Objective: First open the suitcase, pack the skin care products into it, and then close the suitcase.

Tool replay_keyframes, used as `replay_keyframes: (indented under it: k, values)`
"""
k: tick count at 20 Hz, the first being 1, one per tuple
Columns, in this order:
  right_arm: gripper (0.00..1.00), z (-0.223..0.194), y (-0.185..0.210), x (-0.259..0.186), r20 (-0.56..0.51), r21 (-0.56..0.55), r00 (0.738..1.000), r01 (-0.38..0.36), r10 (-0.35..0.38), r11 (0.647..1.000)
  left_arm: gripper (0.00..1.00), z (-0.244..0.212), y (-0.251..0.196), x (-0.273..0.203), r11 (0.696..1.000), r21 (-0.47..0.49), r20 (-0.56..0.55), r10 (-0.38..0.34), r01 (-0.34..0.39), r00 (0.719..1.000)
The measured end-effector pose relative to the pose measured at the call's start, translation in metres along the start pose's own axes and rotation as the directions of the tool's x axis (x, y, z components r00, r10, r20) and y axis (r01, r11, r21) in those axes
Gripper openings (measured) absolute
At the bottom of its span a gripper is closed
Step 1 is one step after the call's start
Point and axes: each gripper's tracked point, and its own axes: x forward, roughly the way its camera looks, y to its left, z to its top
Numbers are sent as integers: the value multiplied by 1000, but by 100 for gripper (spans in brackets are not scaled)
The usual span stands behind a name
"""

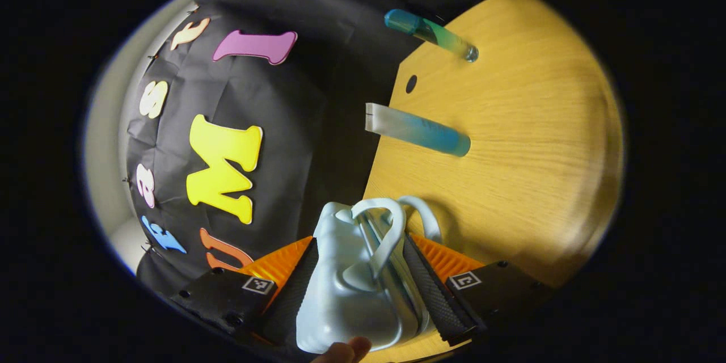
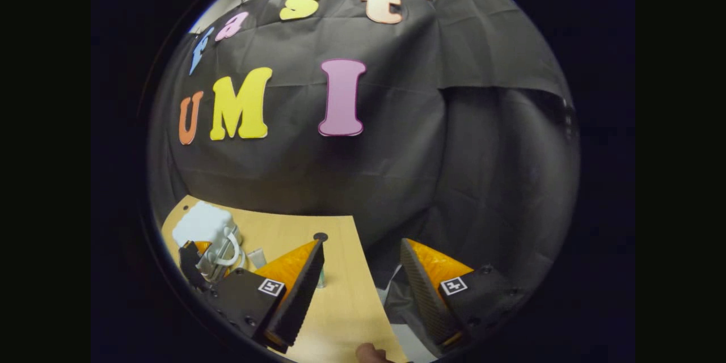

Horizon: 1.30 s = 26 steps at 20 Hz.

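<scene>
We see the suitcase (image 1: pixel 351 278) between our left gripper's (image 1: pixel 363 272) fingers, on the table (image 1: pixel 510 142); two tubes (image 1: pixel 420 130) lie beyond it, well apart.

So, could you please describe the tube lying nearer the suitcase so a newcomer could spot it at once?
On the light wooden table, look beyond the pale blue miniature suitcase held between the left gripper's fingers. The nearer tube has a flat, white crimped end fading to blue, unlike the farther green-and-teal tube with a clear tip.

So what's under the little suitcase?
The wooden table lies beneath the suitcase, which the left gripper clamps. The spot directly under it is covered, and its inside is hidden.
</scene>
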Motion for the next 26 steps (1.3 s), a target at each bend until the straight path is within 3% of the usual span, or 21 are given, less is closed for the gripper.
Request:
replay_keyframes:
  k: [1,2,5,6,7,11,16,22,26]
  values:
    - [82,-5,-3,4,-11,7,1000,-8,8,1000,94,0,-7,1,999,24,-16,-22,22,1000]
    - [81,-10,-7,10,-17,9,1000,-16,16,1000,86,-5,-19,8,997,48,-45,-58,60,997]
    - [81,-21,-21,25,-29,-7,999,-30,29,1000,72,-3,-16,10,994,102,-69,-42,49,997]
    - [81,-24,-26,27,-31,-18,999,-28,28,999,54,-7,-19,15,991,119,-82,-59,68,995]
    - [81,-25,-30,27,-33,-26,999,-30,29,999,51,-6,-22,15,987,136,-95,-77,89,993]
    - [81,-26,-30,19,-27,-42,999,-28,27,999,20,-7,-16,17,981,177,-107,-55,73,993]
    - [81,-21,-7,4,-5,-51,999,-32,32,998,7,-4,-11,15,989,94,-90,-101,110,991]
    - [82,4,31,-20,39,-44,999,-12,14,999,4,-5,28,11,986,-85,-58,-148,142,987]
    - [81,19,60,-37,68,-33,998,11,-9,999,3,-12,67,5,965,-222,-6,-141,136,990]
